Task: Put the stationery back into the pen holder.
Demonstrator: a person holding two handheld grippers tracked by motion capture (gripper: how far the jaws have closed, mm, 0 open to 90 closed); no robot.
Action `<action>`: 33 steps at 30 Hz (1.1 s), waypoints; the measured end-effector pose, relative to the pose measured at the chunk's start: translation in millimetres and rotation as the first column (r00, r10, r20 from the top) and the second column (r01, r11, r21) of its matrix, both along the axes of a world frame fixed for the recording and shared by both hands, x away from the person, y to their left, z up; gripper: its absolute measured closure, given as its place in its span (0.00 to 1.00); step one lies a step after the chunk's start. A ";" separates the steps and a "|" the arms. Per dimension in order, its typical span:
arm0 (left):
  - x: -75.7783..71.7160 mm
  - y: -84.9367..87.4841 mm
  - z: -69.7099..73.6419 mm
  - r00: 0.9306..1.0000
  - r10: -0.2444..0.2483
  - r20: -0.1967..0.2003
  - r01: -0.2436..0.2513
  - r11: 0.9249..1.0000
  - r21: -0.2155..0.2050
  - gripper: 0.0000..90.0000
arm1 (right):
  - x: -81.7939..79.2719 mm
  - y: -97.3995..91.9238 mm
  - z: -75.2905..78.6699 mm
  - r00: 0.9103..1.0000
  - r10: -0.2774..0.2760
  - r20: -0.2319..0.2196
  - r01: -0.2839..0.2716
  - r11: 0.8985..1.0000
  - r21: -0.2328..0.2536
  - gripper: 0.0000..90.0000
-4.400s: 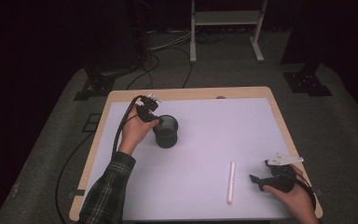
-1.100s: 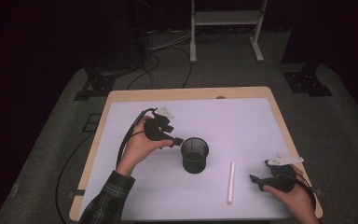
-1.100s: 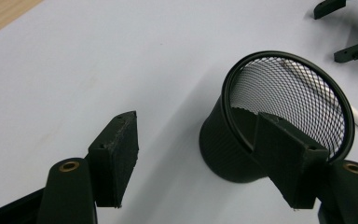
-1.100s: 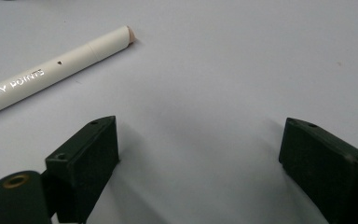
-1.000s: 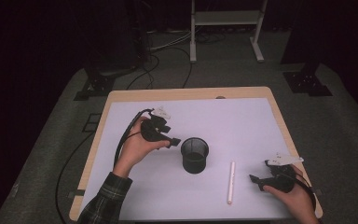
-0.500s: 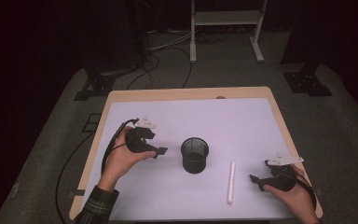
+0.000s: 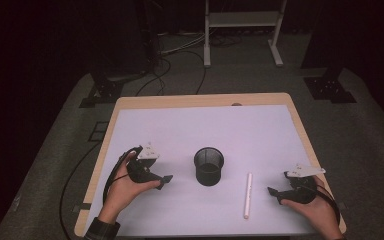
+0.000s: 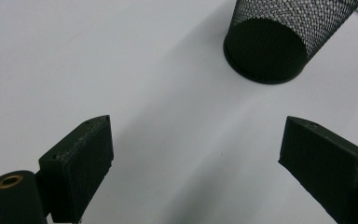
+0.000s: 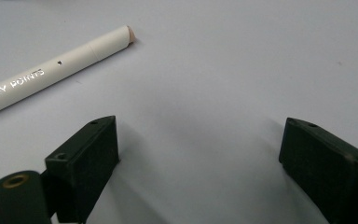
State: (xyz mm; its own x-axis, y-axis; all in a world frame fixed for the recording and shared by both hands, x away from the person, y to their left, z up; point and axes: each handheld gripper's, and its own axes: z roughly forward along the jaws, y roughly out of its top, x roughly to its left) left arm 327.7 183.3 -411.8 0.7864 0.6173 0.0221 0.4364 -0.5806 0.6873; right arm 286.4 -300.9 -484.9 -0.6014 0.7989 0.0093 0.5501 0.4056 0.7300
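A black mesh cup (image 7: 209, 166) stands upright in the middle of the white table top; the left gripper view has it (image 8: 279, 39) ahead and to the right. My left gripper (image 7: 167, 179) rests low to the cup's left, apart from it; its jaws have just been opening and stand open with nothing between them (image 8: 196, 163). A white pen (image 7: 248, 195) lies flat to the right of the cup. My right gripper (image 7: 271, 192) sits near the front right corner, open and empty (image 9: 198, 158), with the pen (image 9: 51, 74) lying beyond its left jaw.
The white sheet is bordered by a wooden table edge (image 7: 105, 150). Cables (image 7: 175, 55) and stand legs (image 7: 240, 20) lie on the dark floor behind the table. Bare sheet spreads behind the cup.
My left gripper let go of the cup in the table's middle, then drew back left and toward the front edge, sinking low. Its jaws widened. The right gripper stayed put.
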 end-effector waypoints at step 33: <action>-33.3 47.9 -67.4 0.985 0.169 0.031 -0.168 0.986 -0.021 0.04 | -1.1 0.4 1.0 1.000 -0.011 0.002 0.011 1.000 0.001 0.14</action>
